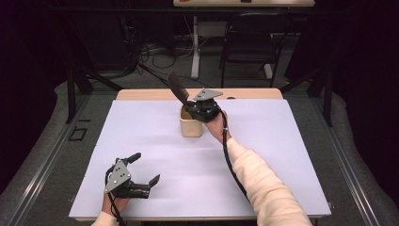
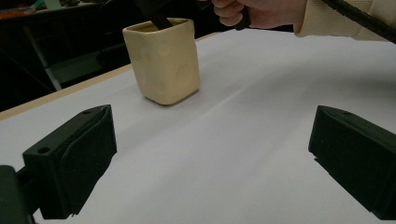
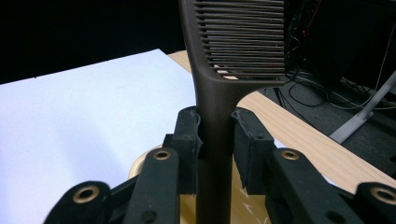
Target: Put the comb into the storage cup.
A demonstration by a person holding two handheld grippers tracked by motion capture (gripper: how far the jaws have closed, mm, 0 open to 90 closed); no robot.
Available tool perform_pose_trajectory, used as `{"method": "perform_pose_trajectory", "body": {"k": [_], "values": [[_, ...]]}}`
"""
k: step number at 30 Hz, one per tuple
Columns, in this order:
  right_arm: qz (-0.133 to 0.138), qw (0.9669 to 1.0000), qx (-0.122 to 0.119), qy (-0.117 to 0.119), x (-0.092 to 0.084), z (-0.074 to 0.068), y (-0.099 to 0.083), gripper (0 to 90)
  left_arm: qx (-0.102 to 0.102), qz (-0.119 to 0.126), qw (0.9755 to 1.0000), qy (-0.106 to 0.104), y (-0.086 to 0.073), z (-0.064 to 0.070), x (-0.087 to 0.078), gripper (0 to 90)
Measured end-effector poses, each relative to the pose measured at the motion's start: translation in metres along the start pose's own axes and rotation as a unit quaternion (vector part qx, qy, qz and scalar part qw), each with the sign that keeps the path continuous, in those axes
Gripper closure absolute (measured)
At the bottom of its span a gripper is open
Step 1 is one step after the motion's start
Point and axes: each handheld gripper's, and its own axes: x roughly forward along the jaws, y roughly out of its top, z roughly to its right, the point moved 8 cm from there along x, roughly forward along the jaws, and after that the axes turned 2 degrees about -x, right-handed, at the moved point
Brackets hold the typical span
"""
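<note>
A dark comb (image 3: pixel 219 70) with fine teeth stands handle-down over a cream square cup (image 1: pixel 190 126). My right gripper (image 3: pixel 215 135) is shut on the comb's handle, its pads pressing both sides, with the cup's rim (image 3: pixel 140 163) just below. In the high view the right gripper (image 1: pixel 203 109) hovers over the cup near the table's far edge, and the comb (image 1: pixel 178 88) slants up to the left. My left gripper (image 1: pixel 143 168) rests low at the near left, jaws wide apart and holding nothing. Its own view looks at the cup (image 2: pixel 163 58) across bare white paper.
A white sheet (image 1: pixel 263 141) covers most of the wooden table (image 1: pixel 254 93). Beyond the far edge stand a black chair (image 1: pixel 251 40), a table leg and cables on the floor. Dark metal stands flank the table on both sides.
</note>
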Motion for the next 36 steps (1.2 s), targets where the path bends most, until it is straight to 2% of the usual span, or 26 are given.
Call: {"method": "perform_pose_trajectory", "body": {"k": [11, 20, 22, 31, 36], "values": [[-0.013, 0.9999, -0.005, 0.006, 0.004, -0.005, -0.005, 72.0, 0.000, 0.000, 1.0000, 0.000, 0.000, 0.000, 0.000, 1.0], [-0.022, 0.9997, -0.007, -0.002, 0.005, -0.007, -0.008, 71.6, 0.000, 0.001, 1.0000, -0.001, 0.000, 0.000, 0.000, 1.1], [-0.024, 0.9996, -0.010, -0.011, 0.005, -0.006, -0.008, 71.5, 0.001, 0.000, 1.0000, -0.002, 0.000, 0.000, 0.000, 1.1], [-0.032, 0.9993, -0.014, -0.012, 0.003, -0.008, -0.011, 71.3, 0.001, 0.001, 1.0000, -0.001, 0.000, 0.000, 0.000, 1.1], [-0.030, 0.9994, -0.007, -0.013, -0.002, -0.008, -0.012, 64.5, 0.001, 0.001, 1.0000, -0.001, 0.000, 0.000, 0.000, 1.1]]}}
